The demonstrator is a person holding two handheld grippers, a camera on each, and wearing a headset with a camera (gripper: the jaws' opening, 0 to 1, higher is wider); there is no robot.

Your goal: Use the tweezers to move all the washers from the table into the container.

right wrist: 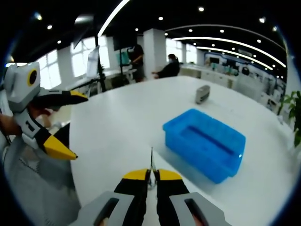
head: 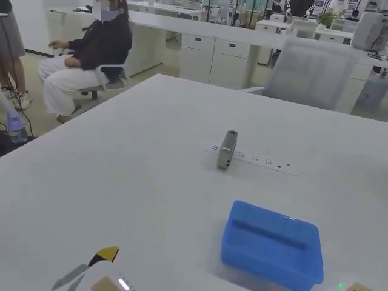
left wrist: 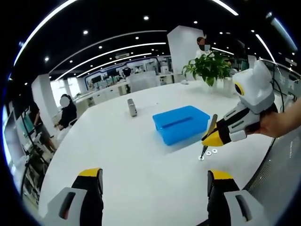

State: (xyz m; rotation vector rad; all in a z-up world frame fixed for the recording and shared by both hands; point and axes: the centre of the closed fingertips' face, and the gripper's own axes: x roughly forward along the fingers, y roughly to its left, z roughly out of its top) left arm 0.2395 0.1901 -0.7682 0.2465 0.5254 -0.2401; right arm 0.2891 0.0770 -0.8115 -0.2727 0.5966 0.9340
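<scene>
Right fingers (right wrist: 136, 175) clamp tweezers (left wrist: 213, 122), tips angled down at washers (left wrist: 209, 152) | left fingers (left wrist: 89, 173) wide, empty

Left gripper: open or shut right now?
Open. The left gripper shows its yellow-tipped jaws wide apart in its own view, bare table between them.

Small grey device (left wrist: 132, 107) sat well ahead of left gripper (left wrist: 154, 181), slightly to its left. Row of flush sockets (head: 254, 159) ran just beside device. Seated person (left wrist: 67, 115) in dk top, white trousers was farther off, fwd-left of gripper. Potted plant (left wrist: 207, 68) stood far ahead, to gripper's right. Ceiling strip lights (left wrist: 117, 49) were on overhead.
</scene>
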